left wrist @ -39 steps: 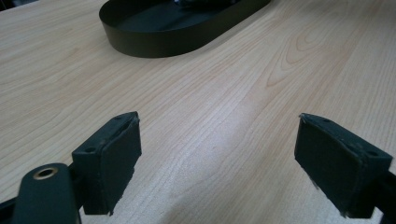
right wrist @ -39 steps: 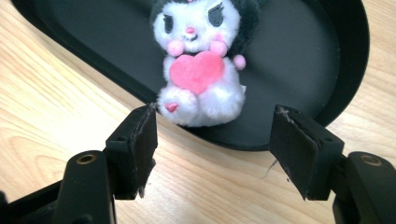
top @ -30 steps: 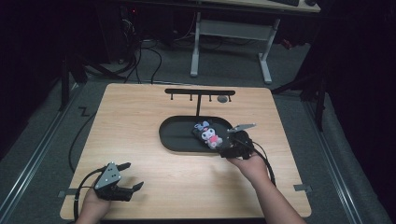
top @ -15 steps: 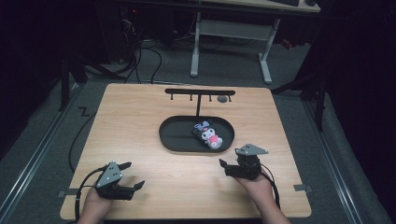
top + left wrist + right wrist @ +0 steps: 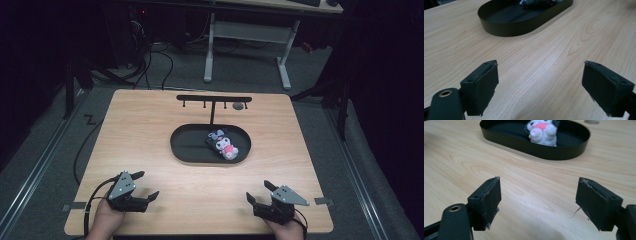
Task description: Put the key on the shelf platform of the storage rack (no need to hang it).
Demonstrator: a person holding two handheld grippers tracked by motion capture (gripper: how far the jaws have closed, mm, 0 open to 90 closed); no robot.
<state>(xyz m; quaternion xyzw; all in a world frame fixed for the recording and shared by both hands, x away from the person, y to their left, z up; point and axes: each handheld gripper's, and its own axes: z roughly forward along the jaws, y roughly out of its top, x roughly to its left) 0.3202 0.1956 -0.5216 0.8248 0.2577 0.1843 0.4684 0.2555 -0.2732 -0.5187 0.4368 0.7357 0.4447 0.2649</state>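
Note:
A black oval tray (image 5: 190,142) sits in the middle of the wooden table. A small plush toy (image 5: 223,143), black, white and pink, lies in its right half. My left gripper (image 5: 146,184) rests near the front left edge, open with nothing between its jaws. My right gripper (image 5: 257,190) is near the front right edge; its jaws have just been opening and are empty. The left gripper view has its own gripper (image 5: 540,85) facing the tray (image 5: 506,27) over bare wood. In the right gripper view, its gripper (image 5: 537,202) faces the tray (image 5: 554,153) and the plush toy (image 5: 541,131).
A black rack with small hooks (image 5: 214,100) stands behind the tray, with a small grey disc (image 5: 239,106) on the table beside it. Bare wood lies between the tray and both grippers. Desk legs and cables are on the floor beyond the far edge.
My right gripper has pulled back from the tray to the front right of the table and widened its jaws, leaving the plush toy in the tray. The left gripper has stayed put.

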